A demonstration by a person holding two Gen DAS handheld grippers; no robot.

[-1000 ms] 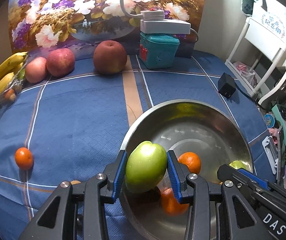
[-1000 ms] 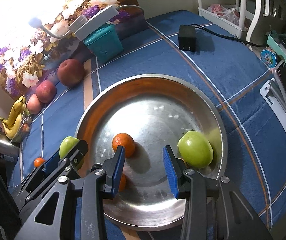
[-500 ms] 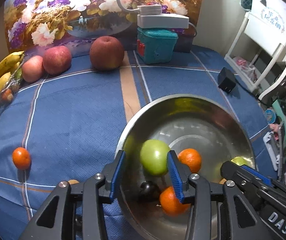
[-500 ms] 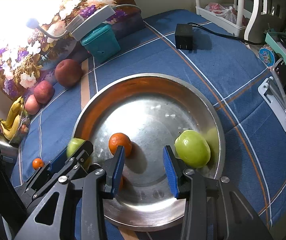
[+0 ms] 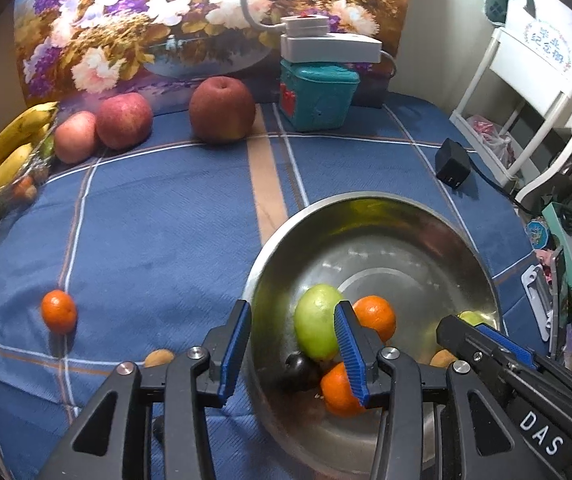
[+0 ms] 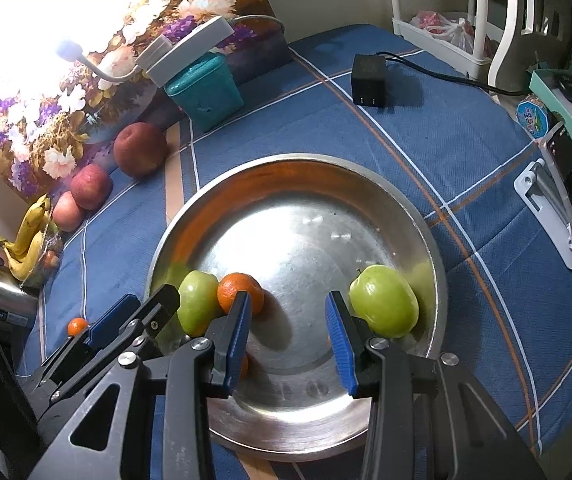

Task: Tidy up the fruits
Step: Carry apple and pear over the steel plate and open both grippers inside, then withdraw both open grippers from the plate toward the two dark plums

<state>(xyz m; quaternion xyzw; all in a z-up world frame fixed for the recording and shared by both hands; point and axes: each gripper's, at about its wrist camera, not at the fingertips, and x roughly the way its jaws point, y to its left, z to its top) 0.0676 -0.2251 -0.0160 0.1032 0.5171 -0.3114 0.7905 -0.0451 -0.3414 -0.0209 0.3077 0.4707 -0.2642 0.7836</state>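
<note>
Yellow bananas [image 5: 0, 152] lie at the far left edge of the tabletop [image 5: 158, 240], which is covered in a blue checked cloth; just beside them stand two red apples [image 5: 102, 126], touching each other, and a third, darker apple [image 5: 222, 110] stands apart to their right, in front of a flower painting [image 5: 190, 20]; a small orange [image 5: 59, 311] sits alone on the cloth, well apart from the rest; further right a teal box [image 5: 316, 96] carries a white lamp base [image 5: 328, 46]. Nearer the front is a steel bowl [image 6: 366, 184]; inside it, on its left side, a green apple [image 5: 316, 322] rests against an orange [image 5: 375, 317], with a second orange [image 5: 340, 390] and a small dark fruit [image 5: 300, 366] just in front. The left claw [image 5: 294, 354] hangs over the bowl's left rim; its jaws have just been opening and now stand apart, the green apple lying beyond them in the bowl, free of both pads. The right claw [image 6: 288, 338] hovers over the bare middle of the bowl, jaws parted with nothing between them; another green apple [image 6: 384, 300] lies against the bowl's right wall, just beside the right-hand finger, and I cannot tell whether they touch. At the far right a black charger [image 6: 368, 80] with its cable lies on the cloth, near a white rack [image 6: 438, 20].
</note>
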